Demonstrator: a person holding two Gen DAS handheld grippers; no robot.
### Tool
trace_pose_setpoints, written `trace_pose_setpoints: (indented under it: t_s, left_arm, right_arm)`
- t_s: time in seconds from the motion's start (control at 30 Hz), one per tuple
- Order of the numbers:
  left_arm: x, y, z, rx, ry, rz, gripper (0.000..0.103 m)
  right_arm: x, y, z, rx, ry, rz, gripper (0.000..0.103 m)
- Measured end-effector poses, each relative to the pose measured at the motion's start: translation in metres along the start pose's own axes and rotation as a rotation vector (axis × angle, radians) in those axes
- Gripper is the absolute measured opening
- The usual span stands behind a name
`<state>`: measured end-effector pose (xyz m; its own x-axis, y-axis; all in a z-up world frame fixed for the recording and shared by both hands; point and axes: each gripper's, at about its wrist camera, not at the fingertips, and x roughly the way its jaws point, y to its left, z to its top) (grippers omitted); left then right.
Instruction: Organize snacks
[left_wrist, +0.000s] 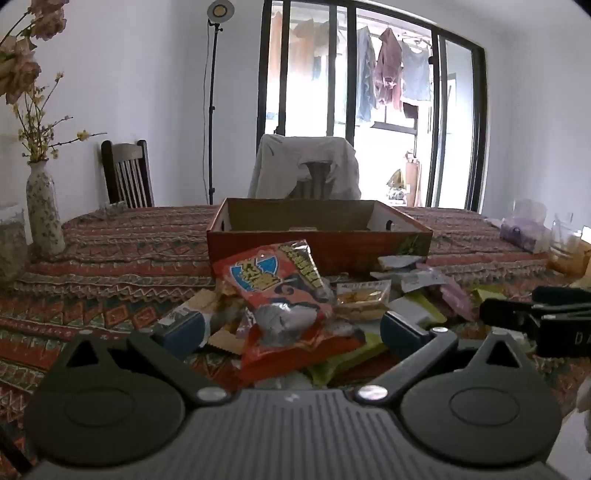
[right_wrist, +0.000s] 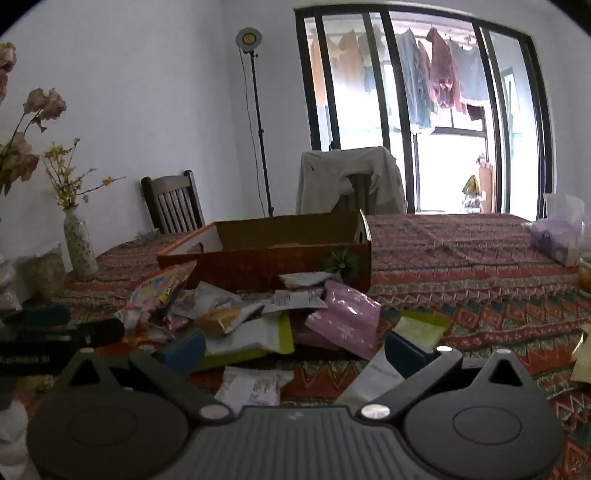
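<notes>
A pile of snack packets lies on the patterned tablecloth in front of an open cardboard box (left_wrist: 317, 236). On top rests a red bag (left_wrist: 280, 295) with blue lettering. My left gripper (left_wrist: 291, 330) stands open just above the near part of that bag, its blue pads to either side and not pressing it. In the right wrist view the box (right_wrist: 266, 254) sits further left, and a pink packet (right_wrist: 343, 317) and a yellow-green packet (right_wrist: 258, 336) lie ahead. My right gripper (right_wrist: 295, 347) is open over these packets, holding nothing.
A flowered vase (left_wrist: 42, 210) with yellow sprigs stands at the table's left. A tissue pack (left_wrist: 524, 229) and a jar sit at the right. Two chairs stand behind the table, one draped with a jacket (left_wrist: 304, 166). The right gripper's black body (left_wrist: 539, 317) shows at the left view's right edge.
</notes>
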<state>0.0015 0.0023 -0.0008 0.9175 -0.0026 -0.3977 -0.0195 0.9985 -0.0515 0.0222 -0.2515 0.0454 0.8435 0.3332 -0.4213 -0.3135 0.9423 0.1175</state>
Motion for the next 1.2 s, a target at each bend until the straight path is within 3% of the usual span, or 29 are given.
trace_pose_setpoints:
  t_s: [0.1,0.2,0.23,1.2]
  left_arm:
    - [0.001,0.011,0.001,-0.034,0.0,-0.021,0.103]
    - [-0.005,0.009,-0.005,-0.007,-0.024,-0.005,0.103]
    - [0.004,0.005,-0.003,0.002,0.01,0.005,0.103]
    - [0.016,0.004,-0.007,0.003,0.037,-0.013,0.103]
  right_arm:
    - [0.003,-0.008,0.001,0.008,0.028,0.005,0.103]
    - [0.005,0.004,0.001,-0.05,0.015,-0.016,0.103]
    - [0.005,0.006,-0.001,-0.053,0.008,-0.014,0.103]
    - [0.014,0.005,0.002,-0.048,0.019,-0.013,0.103]
